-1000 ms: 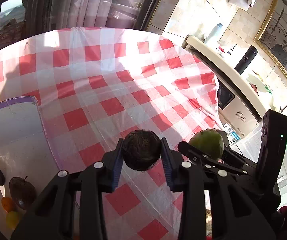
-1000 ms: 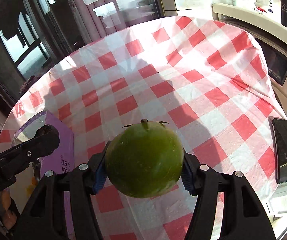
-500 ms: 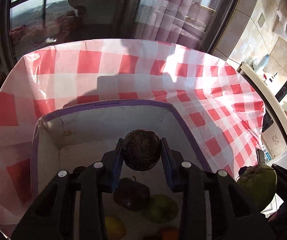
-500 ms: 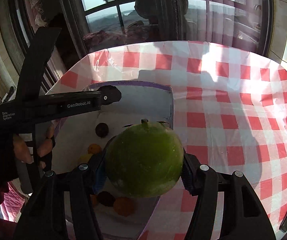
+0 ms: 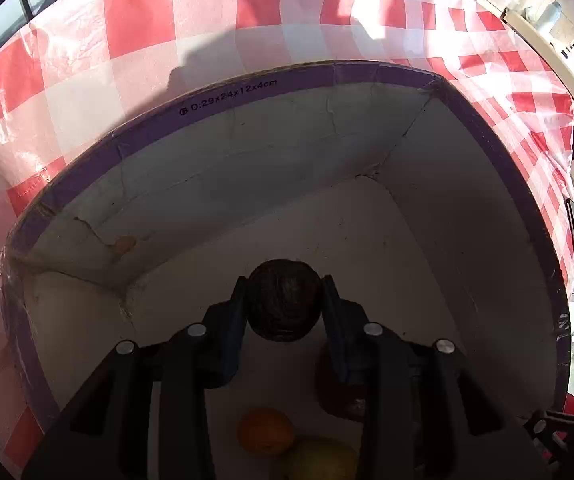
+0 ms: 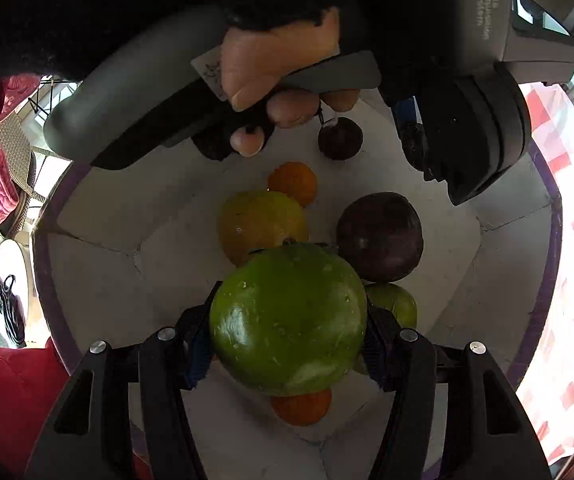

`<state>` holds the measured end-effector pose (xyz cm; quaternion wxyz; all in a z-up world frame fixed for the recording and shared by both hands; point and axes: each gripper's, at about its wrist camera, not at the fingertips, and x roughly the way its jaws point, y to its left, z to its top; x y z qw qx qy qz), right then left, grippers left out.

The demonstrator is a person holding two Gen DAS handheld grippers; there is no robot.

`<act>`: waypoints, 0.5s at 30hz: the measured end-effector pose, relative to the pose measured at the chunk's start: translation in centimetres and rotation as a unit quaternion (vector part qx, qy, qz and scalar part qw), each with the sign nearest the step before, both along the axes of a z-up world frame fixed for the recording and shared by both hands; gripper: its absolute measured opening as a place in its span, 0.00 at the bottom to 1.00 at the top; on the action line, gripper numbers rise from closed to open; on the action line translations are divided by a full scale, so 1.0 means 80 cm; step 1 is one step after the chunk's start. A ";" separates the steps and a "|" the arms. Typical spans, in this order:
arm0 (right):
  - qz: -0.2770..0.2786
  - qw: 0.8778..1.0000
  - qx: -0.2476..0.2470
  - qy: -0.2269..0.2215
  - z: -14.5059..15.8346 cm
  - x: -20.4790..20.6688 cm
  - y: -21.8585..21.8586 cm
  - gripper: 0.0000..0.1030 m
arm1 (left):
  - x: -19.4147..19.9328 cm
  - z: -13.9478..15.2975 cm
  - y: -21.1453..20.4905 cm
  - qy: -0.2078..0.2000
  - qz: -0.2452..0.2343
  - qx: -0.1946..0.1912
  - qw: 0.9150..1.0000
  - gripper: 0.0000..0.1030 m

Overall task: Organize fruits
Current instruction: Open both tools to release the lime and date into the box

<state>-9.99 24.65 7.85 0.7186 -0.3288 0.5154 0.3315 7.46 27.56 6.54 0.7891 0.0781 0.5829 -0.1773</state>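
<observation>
The left gripper has its fingers clamped on a small dark round fruit, held inside the purple-rimmed box over bare white floor with open room toward the far wall and both far corners, while an orange fruit and a yellow one lie below the jaws. To the right, the right gripper grips a large green fruit between partly spread fingers above the crowded middle of the box, over a yellow fruit, a dark purple fruit, another green fruit and two orange ones. The box stands on a red-and-white checked tablecloth, with a pale counter beyond at far right.
</observation>
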 end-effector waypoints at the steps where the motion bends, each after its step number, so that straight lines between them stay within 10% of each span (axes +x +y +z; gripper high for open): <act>1: 0.008 1.000 -0.012 0.004 -0.007 0.000 0.005 0.57 | 0.001 -0.003 -0.001 0.006 -0.006 0.002 1.000 0.35; 15: 0.021 0.992 -0.104 0.062 -0.057 0.014 0.024 0.57 | 0.005 -0.034 -0.003 0.038 -0.022 0.041 0.998 0.35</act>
